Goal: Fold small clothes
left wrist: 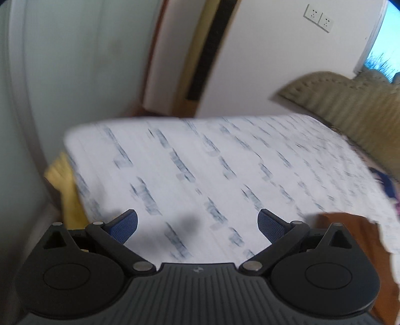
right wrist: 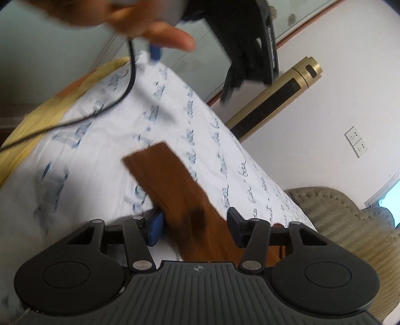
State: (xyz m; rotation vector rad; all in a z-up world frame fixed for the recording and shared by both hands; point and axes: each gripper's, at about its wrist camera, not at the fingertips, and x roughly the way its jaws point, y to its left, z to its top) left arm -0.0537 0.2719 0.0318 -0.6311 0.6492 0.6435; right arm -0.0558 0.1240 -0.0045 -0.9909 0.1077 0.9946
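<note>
left gripper (left wrist: pixel 197 222): jaws wide, nothing between them, blue pads (left wrist: pixel 126 226) over bare sheet; view motion-blurred
right gripper (right wrist: pixel 196 226): jaws part open, rust-brown folded cloth strip (right wrist: pixel 172 180) runs between them; left pad at the cloth's edge, right pad clear of it; no clamp visible
cloth position: lies on the bed, stretching away from the right gripper toward mid-mattress; far end squared off; dark shadow patch near the jaws
cloth, left view: brown corner (left wrist: pixel 350 240) at lower right, beside the left gripper
bed: white sheet with blue script print (left wrist: pixel 200 160), yellow layer (left wrist: pixel 67 192) under its edge
person: bare hand (right wrist: pixel 140 22) at top of right view, holding the other gripper; black cable (right wrist: pixel 125 87) trails across the sheet
background: gold tower fan (right wrist: pixel 275 100), olive tufted headboard (left wrist: pixel 350 100), double wall socket (left wrist: pixel 318 17)
</note>
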